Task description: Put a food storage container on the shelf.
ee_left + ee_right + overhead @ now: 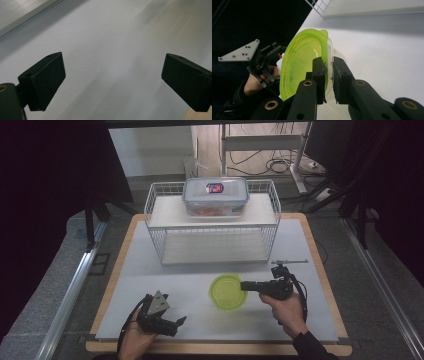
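Note:
A clear round tub with a lime-green lid (227, 291) is at the middle of the white mat, right of centre. My right gripper (243, 285) reaches in from the right and is shut on its rim. In the right gripper view the two jaws (328, 67) pinch the edge of the tub (299, 62), one on the green lid side and one on the clear wall. My left gripper (181, 321) rests near the front left edge, pointing right. It is open, with only bare mat between the jaws (112, 80).
A white wire shelf rack (212, 222) stands at the back of the mat. A clear food box with a blue-grey lid (215, 195) sits on its top shelf. The wooden table edge (215, 348) runs along the front.

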{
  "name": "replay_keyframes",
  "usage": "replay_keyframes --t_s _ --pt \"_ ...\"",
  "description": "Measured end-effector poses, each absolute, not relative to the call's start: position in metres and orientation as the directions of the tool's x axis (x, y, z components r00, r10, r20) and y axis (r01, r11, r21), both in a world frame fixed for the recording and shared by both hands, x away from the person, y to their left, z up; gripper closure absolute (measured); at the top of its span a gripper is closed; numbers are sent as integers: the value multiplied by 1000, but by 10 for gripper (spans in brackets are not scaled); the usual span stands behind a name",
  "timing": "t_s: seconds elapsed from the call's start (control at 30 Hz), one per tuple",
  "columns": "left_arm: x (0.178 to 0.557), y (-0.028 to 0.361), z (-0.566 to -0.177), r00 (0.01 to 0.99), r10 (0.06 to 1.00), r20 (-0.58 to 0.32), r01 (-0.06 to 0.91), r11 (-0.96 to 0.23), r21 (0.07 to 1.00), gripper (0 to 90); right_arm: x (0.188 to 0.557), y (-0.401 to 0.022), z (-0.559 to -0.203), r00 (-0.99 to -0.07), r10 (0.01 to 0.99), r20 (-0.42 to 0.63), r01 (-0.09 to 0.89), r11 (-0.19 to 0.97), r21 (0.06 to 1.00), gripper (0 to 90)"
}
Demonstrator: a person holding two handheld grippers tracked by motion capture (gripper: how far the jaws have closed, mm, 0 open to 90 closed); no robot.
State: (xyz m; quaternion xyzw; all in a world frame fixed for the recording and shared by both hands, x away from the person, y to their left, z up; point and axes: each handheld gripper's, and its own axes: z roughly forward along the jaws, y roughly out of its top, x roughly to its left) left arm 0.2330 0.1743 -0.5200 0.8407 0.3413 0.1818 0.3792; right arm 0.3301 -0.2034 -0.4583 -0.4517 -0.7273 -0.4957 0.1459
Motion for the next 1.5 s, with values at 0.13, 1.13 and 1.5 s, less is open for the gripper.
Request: replay_keyframes --t_s 0.13,1.13,1.5 --pt "233 175 -520 703 710 48 432 -479 764 49 333 -204 -450 -558 506 658 794 94 600 806" --pt "232 174 -520 707 706 50 420 -476 773 46 363 -205 -377 -598 465 653 749 35 661 806" --pt "232 174 -520 708 704 51 421 -480 770 46 377 -204 -348 -603 456 655 739 11 673 807"
